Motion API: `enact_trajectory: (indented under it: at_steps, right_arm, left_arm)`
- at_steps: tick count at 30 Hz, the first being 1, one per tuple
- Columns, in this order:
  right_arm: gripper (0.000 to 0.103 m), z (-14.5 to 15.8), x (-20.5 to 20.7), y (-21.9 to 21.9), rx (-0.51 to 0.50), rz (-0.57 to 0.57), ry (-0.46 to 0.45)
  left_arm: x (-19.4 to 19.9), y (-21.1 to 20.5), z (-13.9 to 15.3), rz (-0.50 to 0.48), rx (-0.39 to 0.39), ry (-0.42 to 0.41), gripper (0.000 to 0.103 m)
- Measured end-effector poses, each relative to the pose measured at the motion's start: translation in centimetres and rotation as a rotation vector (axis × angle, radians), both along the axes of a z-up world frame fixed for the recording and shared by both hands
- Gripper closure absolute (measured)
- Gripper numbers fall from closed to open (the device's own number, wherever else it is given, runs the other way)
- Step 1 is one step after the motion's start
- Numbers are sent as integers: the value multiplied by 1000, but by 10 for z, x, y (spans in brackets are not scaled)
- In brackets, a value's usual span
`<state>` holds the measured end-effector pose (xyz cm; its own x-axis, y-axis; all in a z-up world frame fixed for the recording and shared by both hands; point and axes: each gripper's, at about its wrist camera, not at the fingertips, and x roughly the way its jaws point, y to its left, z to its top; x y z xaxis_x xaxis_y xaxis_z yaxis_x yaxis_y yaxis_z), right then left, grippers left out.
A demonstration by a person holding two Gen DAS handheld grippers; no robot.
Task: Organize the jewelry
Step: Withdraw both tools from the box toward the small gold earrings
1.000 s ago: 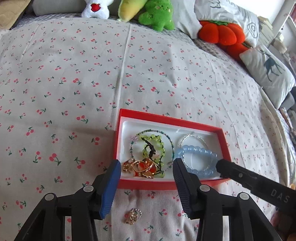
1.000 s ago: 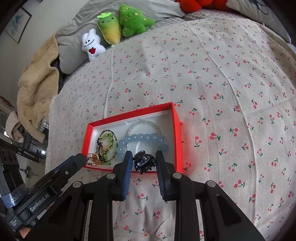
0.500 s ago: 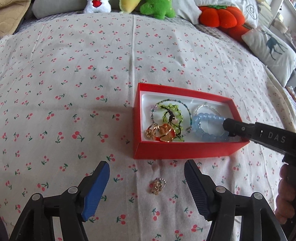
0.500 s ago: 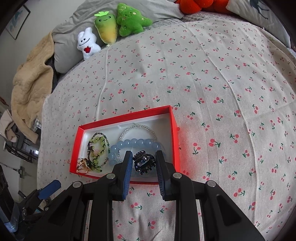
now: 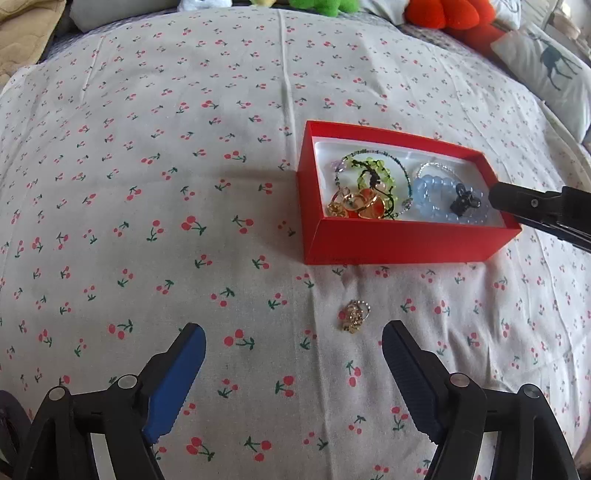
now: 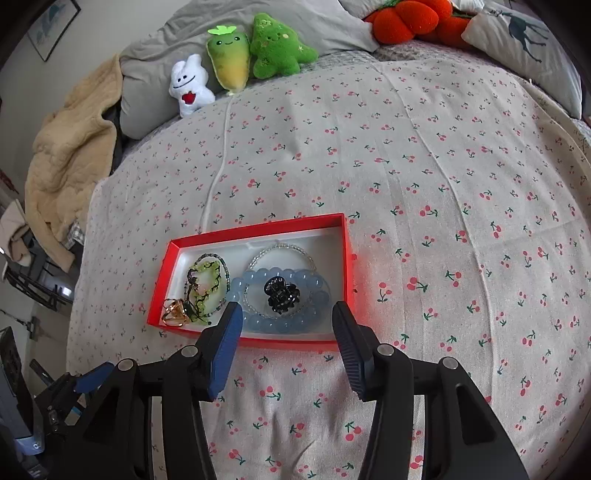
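A red jewelry box with a white lining sits on the cherry-print bedspread. Inside lie a blue bead bracelet, a green bead bracelet, gold rings and a black hair clip resting on the blue bracelet. My right gripper hangs over the box's near edge, its jaws opening, the clip lying free beyond them. A small gold ring lies on the bedspread in front of the box. My left gripper is near it, its jaws opening, nothing between them.
Plush toys and an orange pumpkin cushion line the head of the bed, with a deer-print pillow at the right. A beige blanket hangs off the left side.
My right gripper opened and let the black hair clip drop onto the blue bracelet in the box. My left gripper widened and drew back from the box toward the loose gold ring.
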<state>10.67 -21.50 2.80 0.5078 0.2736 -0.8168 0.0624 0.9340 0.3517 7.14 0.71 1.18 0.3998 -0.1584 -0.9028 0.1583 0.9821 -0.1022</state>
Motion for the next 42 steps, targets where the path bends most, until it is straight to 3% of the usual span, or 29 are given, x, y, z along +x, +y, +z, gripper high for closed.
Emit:
enact_trajectory:
  at_steps: [14, 26, 35, 39, 42]
  right_arm:
    - [39, 7, -42, 4, -88, 37, 41]
    - [39, -12, -62, 9, -142, 63, 146]
    - [39, -36, -68, 22, -204, 111, 211]
    - [39, -48, -68, 29, -236, 140, 232]
    - [39, -57, -67, 32, -256, 157, 246]
  left_arm:
    - [-22, 16, 2, 33, -20, 40, 18]
    - [-31, 30, -7, 59, -21, 80, 18]
    - [-34, 41, -31, 55, 10, 113, 18]
    - [-37, 36, -47, 17, 45, 92, 18]
    - [-40, 28, -51, -24, 90, 30, 18]
